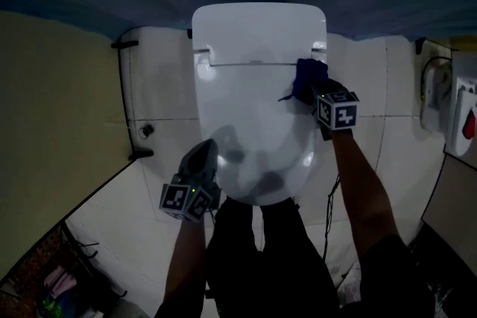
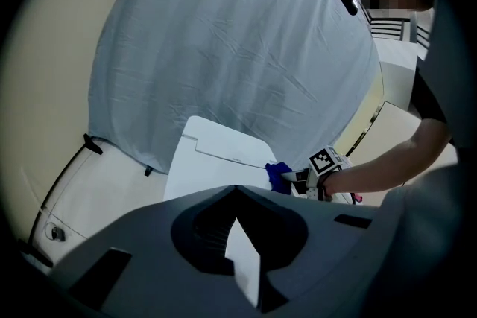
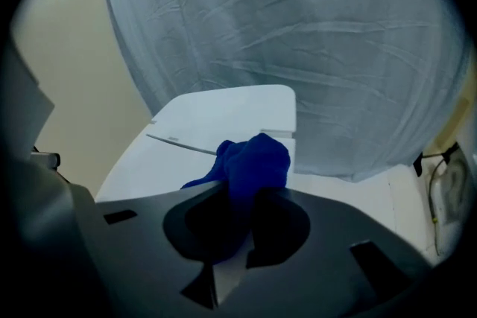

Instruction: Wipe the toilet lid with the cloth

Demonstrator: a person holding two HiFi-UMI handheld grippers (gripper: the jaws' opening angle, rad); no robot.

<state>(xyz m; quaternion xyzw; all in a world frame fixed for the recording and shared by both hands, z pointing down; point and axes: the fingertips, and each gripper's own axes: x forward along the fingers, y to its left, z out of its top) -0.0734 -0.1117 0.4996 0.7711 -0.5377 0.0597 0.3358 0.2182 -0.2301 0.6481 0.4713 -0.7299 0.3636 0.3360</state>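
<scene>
The white toilet lid point(image 1: 253, 108) is shut. The right gripper point(image 1: 311, 90) has its jaws clamped on a crumpled blue cloth point(image 3: 253, 164), which rests on the lid's far right corner, just beside the hinge line. The left gripper point(image 1: 203, 157) is at the lid's near left edge. Its jaws are together with nothing between them, and they point across the lid towards the cloth. A pale blue-grey sheet point(image 3: 298, 26) hangs behind the toilet. Light floor tiles point(image 1: 156, 86) lie on both sides of the bowl. The person's forearms reach in from below in the head view.
</scene>
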